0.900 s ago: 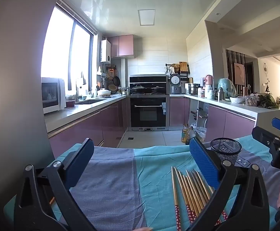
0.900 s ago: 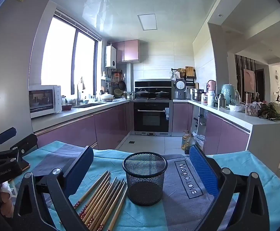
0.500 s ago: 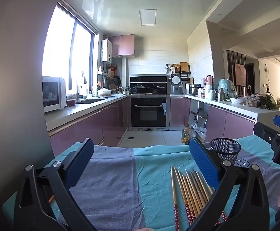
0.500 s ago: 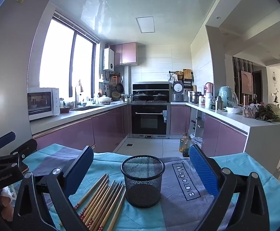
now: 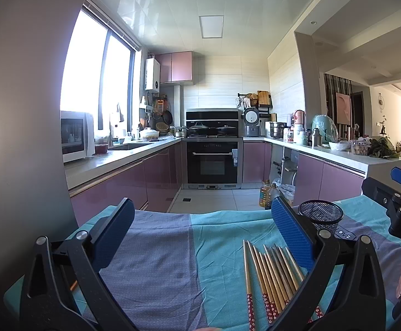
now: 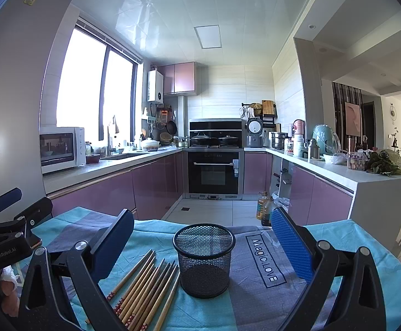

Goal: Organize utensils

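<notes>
Several wooden chopsticks [image 6: 145, 289] with red patterned ends lie side by side on the cloth, just left of an upright, empty black mesh cup [image 6: 203, 259]. In the left wrist view the chopsticks [image 5: 269, 275] lie low at the right, partly behind my right finger, and the mesh cup [image 5: 321, 215] stands beyond them. My left gripper [image 5: 200, 231] is open and empty above the cloth. My right gripper [image 6: 202, 240] is open and empty, with the cup seen between its fingers.
The table is covered by a teal and grey-purple cloth [image 6: 261, 270] printed "Magic.LOVE". Each gripper shows at the edge of the other's view, the right one [image 5: 399, 207] and the left one [image 6: 4, 234]. Kitchen counters, an oven [image 6: 214, 171] and tiled floor lie beyond the table's far edge.
Both views have tilted slightly, so the table sits a little lower in frame. Both grippers stay open. Chopsticks and cup have not moved.
</notes>
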Available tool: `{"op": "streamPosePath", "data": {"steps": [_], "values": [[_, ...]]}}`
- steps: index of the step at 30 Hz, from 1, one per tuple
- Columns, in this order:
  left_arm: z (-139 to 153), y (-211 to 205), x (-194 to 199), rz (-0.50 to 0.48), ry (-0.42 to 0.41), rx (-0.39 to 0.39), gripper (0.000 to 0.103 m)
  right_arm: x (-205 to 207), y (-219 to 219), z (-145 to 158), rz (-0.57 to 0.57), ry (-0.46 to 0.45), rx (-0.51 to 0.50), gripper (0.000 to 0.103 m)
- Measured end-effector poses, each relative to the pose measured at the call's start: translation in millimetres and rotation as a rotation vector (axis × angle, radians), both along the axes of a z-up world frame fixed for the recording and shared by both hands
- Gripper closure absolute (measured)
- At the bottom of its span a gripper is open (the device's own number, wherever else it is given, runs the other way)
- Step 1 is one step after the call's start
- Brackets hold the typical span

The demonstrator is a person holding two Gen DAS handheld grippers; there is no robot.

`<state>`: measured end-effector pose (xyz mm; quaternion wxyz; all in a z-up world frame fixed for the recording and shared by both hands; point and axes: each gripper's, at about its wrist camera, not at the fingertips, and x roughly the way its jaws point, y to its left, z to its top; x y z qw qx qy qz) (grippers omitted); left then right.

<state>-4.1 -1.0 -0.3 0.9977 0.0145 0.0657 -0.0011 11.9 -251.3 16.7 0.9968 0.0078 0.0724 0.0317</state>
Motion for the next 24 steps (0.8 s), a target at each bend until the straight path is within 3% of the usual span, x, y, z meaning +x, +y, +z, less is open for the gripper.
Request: {"op": "streamPosePath", "data": {"steps": [24], "values": [[1.0,-0.5,-0.1,-0.005,-0.005,0.001,0.005,-0.9,2.1,5.9,-0.005,-0.007,-0.001,0.007]]}}
